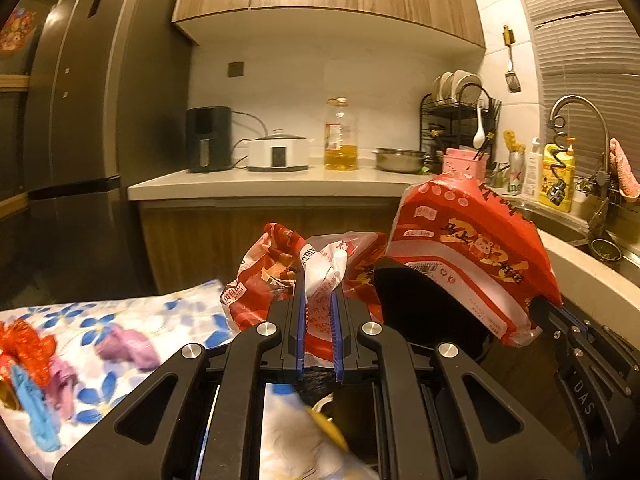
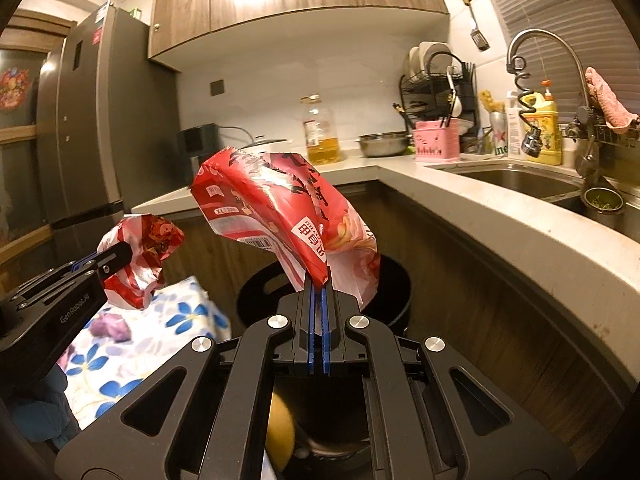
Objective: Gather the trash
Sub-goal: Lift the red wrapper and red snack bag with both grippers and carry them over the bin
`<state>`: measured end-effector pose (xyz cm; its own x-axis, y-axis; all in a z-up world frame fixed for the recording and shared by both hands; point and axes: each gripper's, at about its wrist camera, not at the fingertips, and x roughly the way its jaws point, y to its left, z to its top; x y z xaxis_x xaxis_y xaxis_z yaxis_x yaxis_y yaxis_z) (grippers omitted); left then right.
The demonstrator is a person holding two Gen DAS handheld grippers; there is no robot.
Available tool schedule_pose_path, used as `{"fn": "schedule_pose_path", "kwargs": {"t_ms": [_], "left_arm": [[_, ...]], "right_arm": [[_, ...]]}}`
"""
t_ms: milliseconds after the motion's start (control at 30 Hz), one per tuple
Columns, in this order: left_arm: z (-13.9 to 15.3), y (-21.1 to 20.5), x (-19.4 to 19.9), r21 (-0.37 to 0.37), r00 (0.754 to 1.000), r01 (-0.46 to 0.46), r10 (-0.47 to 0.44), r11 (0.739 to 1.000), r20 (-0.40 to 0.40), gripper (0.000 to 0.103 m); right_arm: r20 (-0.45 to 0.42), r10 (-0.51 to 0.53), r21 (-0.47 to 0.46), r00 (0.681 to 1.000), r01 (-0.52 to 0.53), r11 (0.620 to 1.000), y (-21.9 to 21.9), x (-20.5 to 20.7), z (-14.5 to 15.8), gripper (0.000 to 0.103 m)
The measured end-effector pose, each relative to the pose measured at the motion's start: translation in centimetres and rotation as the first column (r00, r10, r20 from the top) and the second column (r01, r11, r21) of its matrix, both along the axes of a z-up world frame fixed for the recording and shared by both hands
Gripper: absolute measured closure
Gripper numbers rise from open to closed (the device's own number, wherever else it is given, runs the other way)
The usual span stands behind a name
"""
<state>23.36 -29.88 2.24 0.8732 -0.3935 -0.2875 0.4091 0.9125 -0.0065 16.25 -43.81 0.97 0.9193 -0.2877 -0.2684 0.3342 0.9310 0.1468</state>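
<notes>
My left gripper (image 1: 319, 300) is shut on a crumpled red and white plastic wrapper (image 1: 288, 268); the same gripper (image 2: 120, 254) and wrapper (image 2: 140, 264) show at the left of the right wrist view. The right gripper (image 2: 319, 292) is shut on the lower edge of a large red snack bag (image 2: 276, 208), which stands up above its fingers. That bag (image 1: 472, 248) and the right gripper (image 1: 560, 312) appear on the right in the left wrist view. A black round trash bin (image 2: 394, 280) stands on the floor just beyond and below both grippers; its rim (image 1: 400, 276) shows dark behind the wrapper.
A table with a blue-flowered cloth (image 1: 132, 316) at the left carries red, purple and blue scraps (image 1: 124, 344). A curved stone counter (image 2: 520, 232) with sink (image 2: 516, 180) and tap (image 2: 536, 40) runs along the right. A fridge (image 1: 80, 120), an oil bottle (image 1: 340, 136) and a dish rack (image 1: 460, 120) lie beyond.
</notes>
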Motion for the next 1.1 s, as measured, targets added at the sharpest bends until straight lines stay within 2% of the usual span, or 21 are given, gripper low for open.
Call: {"fn": "schedule_pose_path", "kwargs": {"t_ms": [267, 600, 1100], "left_arm": [[-0.2, -3.7, 2.1, -0.004, 0.999, 0.043, -0.043, 0.999, -0.007, 0.093], [-1.3, -6.0, 4.2, -0.005, 0.996, 0.077, -0.077, 0.997, -0.037, 0.093], [-2.8, -7.0, 6.3, -0.001, 0.992, 0.104, -0.104, 0.995, -0.077, 0.092]], "right_arm": [[-0.011, -0.034, 0.017, 0.999, 0.034, 0.999, -2.3, 1.9, -0.2, 0.1], [-0.038, -0.062, 0.019, 0.997, 0.063, 0.998, -3.6, 3.8, -1.1, 0.1], [-0.043, -0.063, 0.055, 0.997, 0.065, 0.996, -5.1, 5.3, -2.1, 0.1]]}}
